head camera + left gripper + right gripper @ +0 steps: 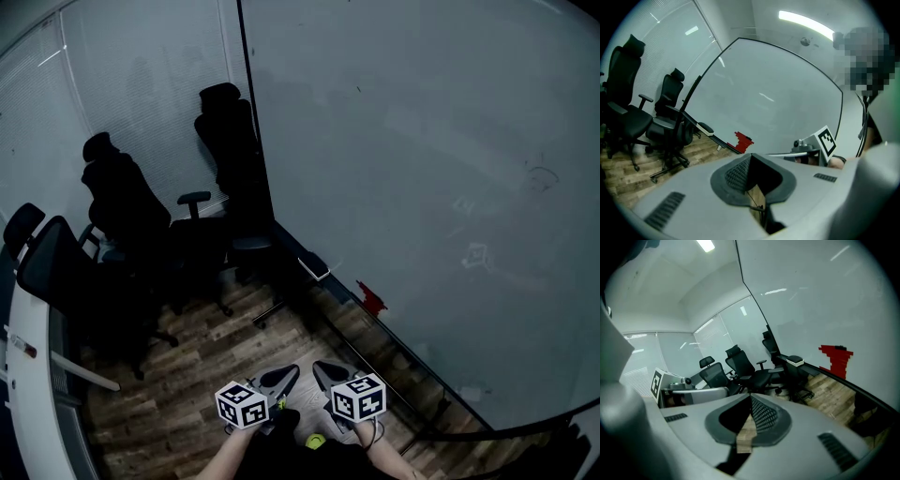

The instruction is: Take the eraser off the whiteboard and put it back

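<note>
Our left gripper (751, 160) has its jaws pressed together at the tips, with nothing between them; only floor shows behind the pads. Our right gripper (751, 400) is the same, shut and empty. In the head view we hold both low and close to the body, side by side and pointing towards the lower edge of the whiteboard (422, 169).

The board stands to our right, and a dark ledge (339, 292) runs along its bottom. On that ledge, towards the far end, rests a small dark block with a pale face, which we take to be the eraser (315, 268). A red piece (371, 298) sits nearer to us on the same ledge, apart from the eraser. Beyond the far end of the board stand black office chairs (127, 220) on the wooden floor (187, 384).

We judge that the task has not begun: the eraser sits untouched and both grippers are well apart from it. The step in hand is the approach. The next move calls for one gripper, probably the right since it is nearer the board, to spread its jaws and reach along the ledge past the red piece. It should come at the eraser across its narrow width, then close on it and lift it clear of the ledge.
</note>
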Action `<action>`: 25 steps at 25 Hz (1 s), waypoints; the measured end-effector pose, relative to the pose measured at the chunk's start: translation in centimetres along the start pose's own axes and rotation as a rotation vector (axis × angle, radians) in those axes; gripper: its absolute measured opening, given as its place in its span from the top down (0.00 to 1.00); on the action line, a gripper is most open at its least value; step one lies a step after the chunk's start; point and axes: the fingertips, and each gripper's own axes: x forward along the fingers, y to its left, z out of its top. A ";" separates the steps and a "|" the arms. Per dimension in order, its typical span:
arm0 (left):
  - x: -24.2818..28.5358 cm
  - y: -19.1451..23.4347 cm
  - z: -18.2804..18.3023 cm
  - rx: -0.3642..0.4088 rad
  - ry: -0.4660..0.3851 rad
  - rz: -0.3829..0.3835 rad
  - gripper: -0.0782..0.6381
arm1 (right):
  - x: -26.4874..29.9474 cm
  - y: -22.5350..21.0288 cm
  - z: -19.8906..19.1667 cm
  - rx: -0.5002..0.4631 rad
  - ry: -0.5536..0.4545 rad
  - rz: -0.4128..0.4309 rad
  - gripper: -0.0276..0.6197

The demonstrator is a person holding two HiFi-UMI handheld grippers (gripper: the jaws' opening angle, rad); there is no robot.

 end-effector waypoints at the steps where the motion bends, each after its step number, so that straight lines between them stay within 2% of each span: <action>1: 0.1 0.2 0.2 -0.002 -0.001 -0.002 0.88 | 0.2 -0.1 0.1 -0.005 0.000 -0.006 0.94; 11: 2.4 2.8 1.5 -0.001 0.015 -0.056 0.88 | 2.2 -2.6 1.3 -0.007 0.012 -0.065 0.93; 18: 3.8 5.9 3.3 -0.006 0.034 -0.067 0.88 | 0.7 -7.4 4.1 -0.019 -0.027 -0.177 0.93; 25: 6.0 7.0 3.7 -0.028 0.061 -0.112 0.88 | 3.6 -6.4 3.5 0.002 0.019 -0.141 0.93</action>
